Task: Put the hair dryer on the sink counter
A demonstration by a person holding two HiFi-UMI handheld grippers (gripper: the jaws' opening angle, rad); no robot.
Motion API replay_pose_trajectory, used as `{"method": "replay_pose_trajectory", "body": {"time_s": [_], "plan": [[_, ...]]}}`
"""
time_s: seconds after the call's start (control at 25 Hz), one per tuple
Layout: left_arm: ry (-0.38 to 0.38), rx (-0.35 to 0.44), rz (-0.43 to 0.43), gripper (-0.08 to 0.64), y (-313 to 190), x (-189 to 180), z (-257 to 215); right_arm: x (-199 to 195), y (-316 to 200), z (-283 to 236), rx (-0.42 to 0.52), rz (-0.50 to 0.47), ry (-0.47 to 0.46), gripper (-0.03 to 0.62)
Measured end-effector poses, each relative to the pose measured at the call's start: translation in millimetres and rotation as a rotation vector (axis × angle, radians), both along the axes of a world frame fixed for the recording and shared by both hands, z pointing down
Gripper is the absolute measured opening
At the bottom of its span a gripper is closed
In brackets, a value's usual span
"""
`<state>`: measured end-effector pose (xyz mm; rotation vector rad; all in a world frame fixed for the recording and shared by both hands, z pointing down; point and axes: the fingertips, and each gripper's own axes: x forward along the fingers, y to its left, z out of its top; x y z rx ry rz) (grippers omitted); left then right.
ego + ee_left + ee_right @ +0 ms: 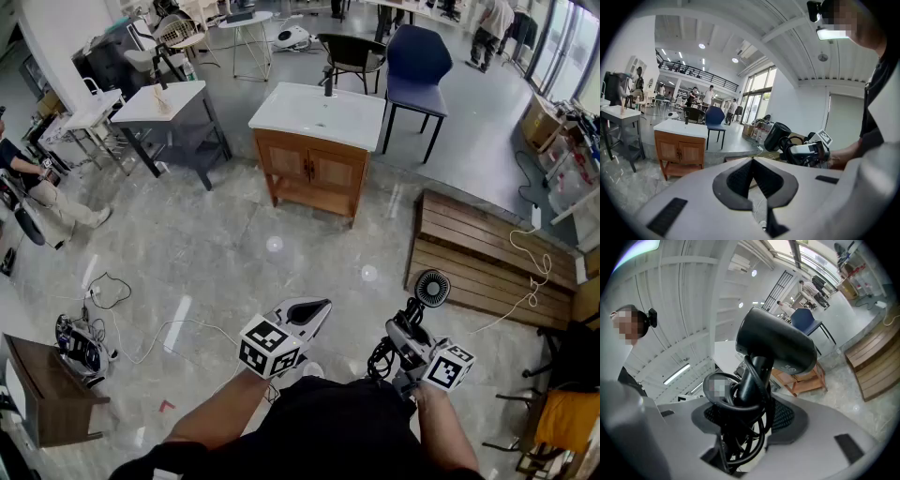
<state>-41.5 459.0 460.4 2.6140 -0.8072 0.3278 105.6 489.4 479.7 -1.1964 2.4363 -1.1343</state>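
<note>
A black hair dryer with its cord coiled round the handle is held by my right gripper, low at the right of the head view. In the right gripper view the jaws are shut on the dryer's handle and cord, and the barrel stands above them. My left gripper is beside it, shut with nothing between its pads. The sink counter, a white top with a dark tap on a wooden cabinet, stands some way ahead across the floor. It also shows at the left of the left gripper view.
A wooden slatted platform with a white cable lies at the right. A blue chair stands behind the counter and a grey table to its left. Cables trail on the floor at the left, near a seated person.
</note>
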Motion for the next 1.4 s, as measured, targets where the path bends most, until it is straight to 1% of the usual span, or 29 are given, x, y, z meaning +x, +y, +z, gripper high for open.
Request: {"method": "replay_pose_trajectory", "body": {"time_s": [0.64,0.8,0.88,1.04,1.28,1.4], "plan": [[0.006,0.017,0.000,0.000,-0.7,-13.6,-4.8,-12.7,1.8,-5.0,0.016,0.011,0.012,0.224],[0.009,0.017,0.004,0.000,-1.1,-13.2,-3.9,-10.8,1.1,-12.6,0.045,0.023,-0.041,0.224],[0.008,0.016,0.005,0.000,-0.5,-14.3,-3.1,-10.0,0.6,-14.2,0.047,0.030,-0.053,0.224],[0.009,0.021,0.000,0.000,-0.1,-18.9,-3.6,-12.0,0.9,-12.4,0.038,0.026,-0.021,0.224],[0.004,0.014,-0.012,0.000,-1.9,-28.4,0.7,-19.3,-2.4,-9.8,0.024,0.026,-0.009,0.224],[0.004,0.010,-0.026,0.000,-2.4,-35.2,2.2,-23.6,-4.1,-11.0,0.022,0.026,0.013,0.224]]}}
